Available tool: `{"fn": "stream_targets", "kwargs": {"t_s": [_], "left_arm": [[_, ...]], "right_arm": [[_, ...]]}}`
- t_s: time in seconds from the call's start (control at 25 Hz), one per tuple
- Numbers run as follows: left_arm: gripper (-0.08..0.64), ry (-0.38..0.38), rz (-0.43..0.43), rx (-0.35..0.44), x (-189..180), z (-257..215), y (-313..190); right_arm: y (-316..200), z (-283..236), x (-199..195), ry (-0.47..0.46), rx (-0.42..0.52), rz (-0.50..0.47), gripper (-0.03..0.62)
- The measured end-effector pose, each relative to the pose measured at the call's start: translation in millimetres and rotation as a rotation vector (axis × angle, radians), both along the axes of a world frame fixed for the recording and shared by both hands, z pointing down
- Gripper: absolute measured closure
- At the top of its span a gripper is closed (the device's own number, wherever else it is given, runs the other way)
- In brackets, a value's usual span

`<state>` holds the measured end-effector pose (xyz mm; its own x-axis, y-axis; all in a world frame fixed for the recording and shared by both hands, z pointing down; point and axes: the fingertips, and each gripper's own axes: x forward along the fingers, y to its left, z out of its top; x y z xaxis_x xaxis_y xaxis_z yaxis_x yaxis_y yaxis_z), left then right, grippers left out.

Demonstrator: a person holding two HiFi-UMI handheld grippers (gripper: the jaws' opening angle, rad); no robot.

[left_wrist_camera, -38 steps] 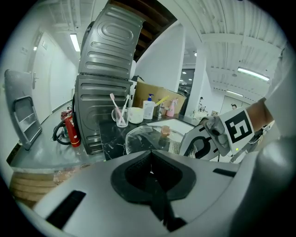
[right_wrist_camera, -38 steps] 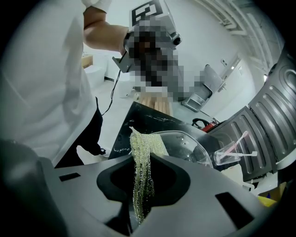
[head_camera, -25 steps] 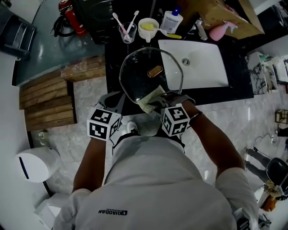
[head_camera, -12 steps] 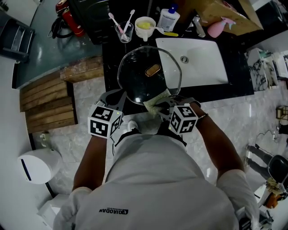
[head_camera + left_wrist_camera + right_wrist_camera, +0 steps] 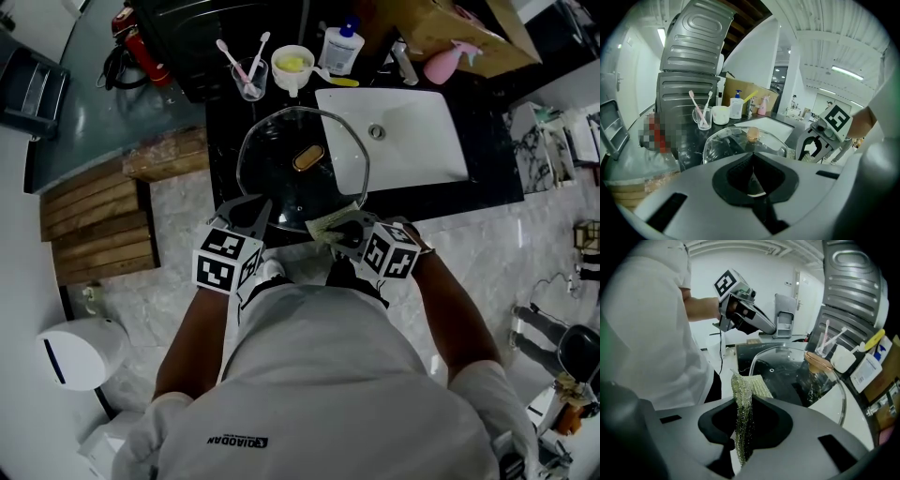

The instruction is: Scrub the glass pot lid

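Two grippers work at the near edge of the black counter (image 5: pixel 221 122), one in each of my hands. My left gripper (image 5: pixel 255 212) has its jaws pinched all the way in, nipping the near-left rim of the glass lid (image 5: pixel 277 183). The lid lies flat on the counter with its brown knob (image 5: pixel 308 157) facing up, and its right side overlaps the left edge of the white sink (image 5: pixel 417 141). Behind the lid stand a glass with toothbrushes (image 5: pixel 246 81), a white cup (image 5: pixel 292 66) and a bottle (image 5: pixel 340 45). My right gripper (image 5: pixel 345 229) is clamped on a greenish scouring cloth (image 5: pixel 743 423), which stands upright between the jaws; its free end lies on the near rim of the lid.
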<state>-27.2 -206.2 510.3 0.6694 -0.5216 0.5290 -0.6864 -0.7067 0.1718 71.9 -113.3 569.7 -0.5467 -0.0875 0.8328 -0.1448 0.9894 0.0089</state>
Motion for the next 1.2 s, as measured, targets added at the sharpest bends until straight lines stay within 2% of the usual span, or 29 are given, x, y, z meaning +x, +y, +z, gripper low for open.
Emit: {"fn": "stream_targets", "kwargs": {"t_s": [0.36,0.52,0.68,0.76,0.84,1.0,1.12,1.2], "left_arm": [[0.545,-0.006,-0.015,0.01,8,-7,-16],[0.545,-0.003,-0.049,0.023,5,-15,-26],[0.545,-0.005,-0.073,0.035,3,-20,-34],[0.545,-0.01,-0.083,0.036,2,-20,-36],[0.545,-0.013,-0.097,0.038,1,-22,-38],[0.545,-0.012,-0.123,0.046,-4,-26,-37],[0.545,-0.017,-0.147,0.043,-12,-27,-35],[0.545,-0.022,-0.165,0.039,-19,-26,-33]], "right_arm": [[-11,-17,6,-0.111,-0.082,0.108,0.511],[-36,-40,7,-0.246,-0.098,0.238,0.512],[-87,-73,18,-0.351,-0.014,0.421,0.511],[-113,-86,22,-0.336,0.074,0.483,0.511],[-138,-96,21,-0.282,0.186,0.494,0.511],[-171,-97,3,-0.117,0.375,0.393,0.511],[-178,-77,-15,-0.024,0.401,0.318,0.511],[-179,-68,-19,-0.023,0.379,0.319,0.511]]}}
